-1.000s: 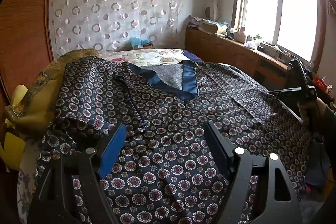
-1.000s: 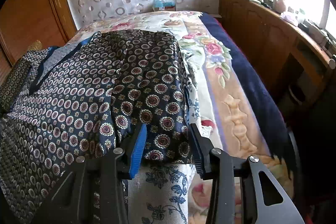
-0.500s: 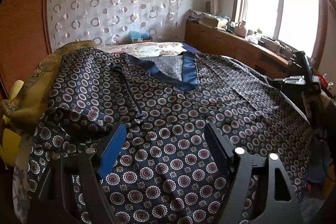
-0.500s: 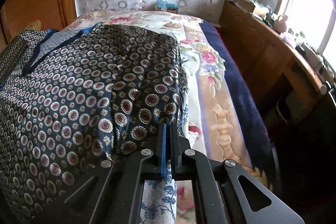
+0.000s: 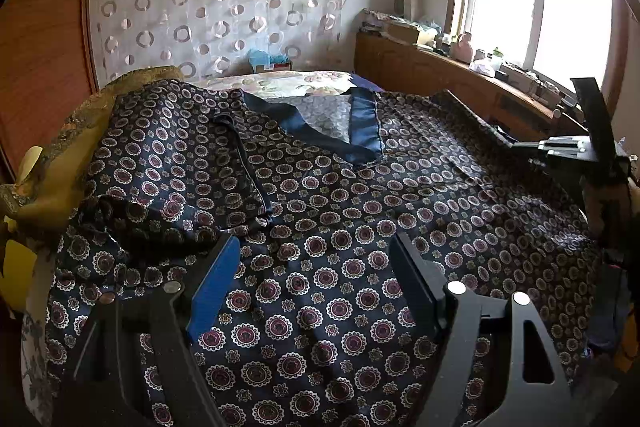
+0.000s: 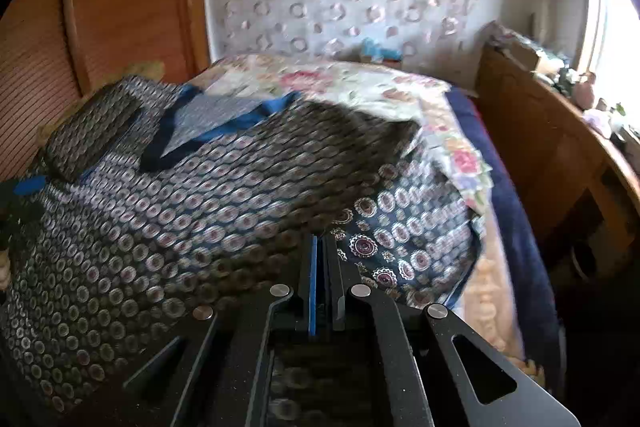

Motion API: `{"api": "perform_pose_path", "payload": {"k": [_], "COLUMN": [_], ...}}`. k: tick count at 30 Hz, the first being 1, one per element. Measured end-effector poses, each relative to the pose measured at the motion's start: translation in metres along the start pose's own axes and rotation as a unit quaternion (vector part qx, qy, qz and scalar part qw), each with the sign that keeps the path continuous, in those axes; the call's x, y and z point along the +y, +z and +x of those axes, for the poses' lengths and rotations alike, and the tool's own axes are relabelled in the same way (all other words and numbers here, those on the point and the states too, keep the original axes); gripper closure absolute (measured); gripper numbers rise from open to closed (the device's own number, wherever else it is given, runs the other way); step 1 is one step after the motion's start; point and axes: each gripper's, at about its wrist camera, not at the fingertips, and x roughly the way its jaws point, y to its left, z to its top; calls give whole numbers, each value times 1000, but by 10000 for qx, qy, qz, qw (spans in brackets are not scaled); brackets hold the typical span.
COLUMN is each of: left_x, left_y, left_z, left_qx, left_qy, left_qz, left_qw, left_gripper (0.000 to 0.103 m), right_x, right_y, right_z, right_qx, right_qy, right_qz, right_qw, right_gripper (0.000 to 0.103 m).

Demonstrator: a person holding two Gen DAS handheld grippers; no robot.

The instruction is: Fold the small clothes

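Observation:
A dark navy garment with round medallion print and a plain blue neckline (image 5: 320, 211) lies spread on the bed. Its left sleeve (image 5: 180, 163) is folded in over the body. My left gripper (image 5: 316, 271) is open just above the garment's lower middle, holding nothing. My right gripper (image 6: 322, 247) is shut on the garment's right sleeve edge (image 6: 384, 219) and holds it lifted off the bed, with the cloth draped to the left. The right gripper also shows at the right edge of the left wrist view (image 5: 576, 151).
A floral bedspread (image 6: 352, 83) covers the bed, with a dark blue blanket (image 6: 508, 203) along its right side. A wooden cabinet (image 6: 560, 155) with clutter runs under the window at right. A yellow-green cushion (image 5: 60, 163) lies at the left. A wooden wardrobe (image 6: 120, 7) stands behind.
My right gripper closed on the garment's right sleeve edge and then raised it, pulling the cloth up and inward. My left gripper stayed open and nearly still.

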Motion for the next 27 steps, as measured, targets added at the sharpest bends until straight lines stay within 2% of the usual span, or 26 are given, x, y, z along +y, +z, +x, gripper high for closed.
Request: {"api": "perform_pose_path", "payload": {"k": [7, 11, 12, 15, 17, 19, 21, 25, 27], "left_x": [5, 5, 4, 4, 3, 3, 3, 4, 4], "left_y": [-1, -1, -1, -1, 0, 2, 5, 14, 18], "left_z": [1, 0, 0, -2, -2, -3, -6, -11, -12], "left_qx": [19, -5, -16, -45, -54, -68, -109, -193, -215], "left_qy": [-16, 21, 19, 26, 42, 45, 38, 7, 33], "left_qz": [-118, -90, -71, -39, -14, -6, -10, 23, 59], "left_qw": [9999, 10000, 10000, 10000, 10000, 10000, 9999, 9998, 9997], "left_gripper": [25, 25, 25, 25, 25, 25, 25, 25, 25], "right_x": [5, 4, 3, 6, 3, -6, -18, -44, -56], "right_y": [-4, 0, 0, 1, 3, 6, 7, 1, -3], "right_z": [33, 38, 36, 19, 5, -8, -12, 4, 20], "right_qx": [352, 329, 301, 142, -79, -276, -364, -118, 118], "right_qy": [181, 158, 134, 17, -5, -103, -237, -630, -663], "right_qz": [-29, 85, 118, 160, 214, 320, 414, 624, 809], "right_qw": [9992, 9993, 9994, 9998, 9997, 9991, 9982, 9960, 9945], "right_gripper": [101, 100, 98, 79, 57, 53, 52, 52, 52]}}
